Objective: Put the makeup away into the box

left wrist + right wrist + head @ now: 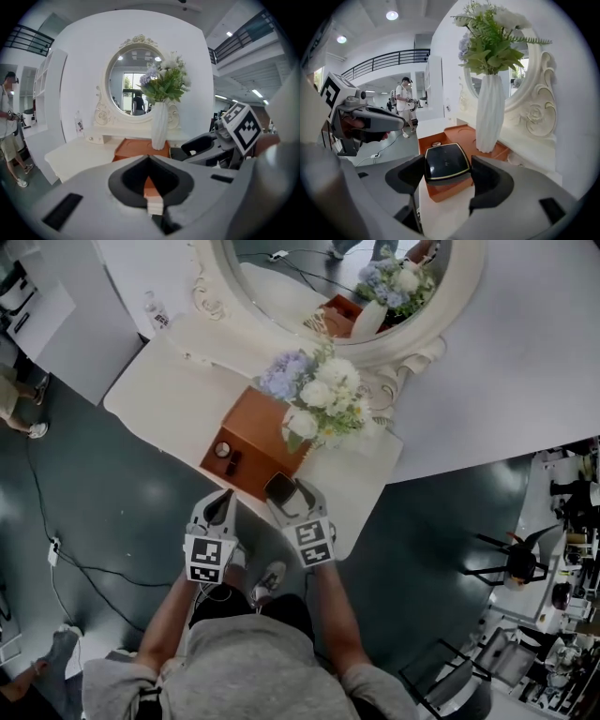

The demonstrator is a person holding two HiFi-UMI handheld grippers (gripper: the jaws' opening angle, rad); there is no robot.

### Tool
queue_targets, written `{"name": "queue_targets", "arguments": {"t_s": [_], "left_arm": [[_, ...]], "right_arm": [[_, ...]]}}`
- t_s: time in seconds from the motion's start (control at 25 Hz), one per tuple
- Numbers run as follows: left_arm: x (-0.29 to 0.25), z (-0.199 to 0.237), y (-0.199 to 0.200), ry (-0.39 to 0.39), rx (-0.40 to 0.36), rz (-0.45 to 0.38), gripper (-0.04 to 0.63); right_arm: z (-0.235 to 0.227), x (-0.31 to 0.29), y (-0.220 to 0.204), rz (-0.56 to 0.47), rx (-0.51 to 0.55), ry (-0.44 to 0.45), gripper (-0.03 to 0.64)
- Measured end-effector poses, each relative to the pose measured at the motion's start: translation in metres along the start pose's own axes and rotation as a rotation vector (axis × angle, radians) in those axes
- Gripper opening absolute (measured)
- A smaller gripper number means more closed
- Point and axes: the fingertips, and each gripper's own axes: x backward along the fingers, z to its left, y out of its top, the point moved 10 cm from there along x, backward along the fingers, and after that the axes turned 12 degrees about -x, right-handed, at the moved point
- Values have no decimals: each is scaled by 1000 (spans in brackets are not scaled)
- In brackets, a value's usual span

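An orange box (251, 432) lies open on the white vanity table (169, 371), holding a small round item (222, 449) and a dark stick-like piece (234, 462). My right gripper (292, 495) is shut on a black square compact (279, 487) with a gold rim, held at the box's near corner. In the right gripper view the compact (446, 162) sits flat between the jaws of the right gripper (447, 174), just above the orange box (457, 138). My left gripper (218, 511) hovers off the table's front edge, to the left of the right one. The left gripper (150, 164) is shut with nothing in it.
A white vase of flowers (323, 401) stands at the box's right side, close to the right gripper. An oval mirror (337, 287) in an ornate white frame rises behind. A small bottle (155, 310) stands far left. A person (404, 104) stands in the distance.
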Motion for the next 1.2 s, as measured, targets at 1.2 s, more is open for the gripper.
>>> {"name": "queue_targets", "arguments": {"t_s": [1.2], "left_arm": [[-15, 100, -59, 41, 103, 64, 0]], "right_arm": [[27, -143, 12, 337, 39, -10, 324]]}}
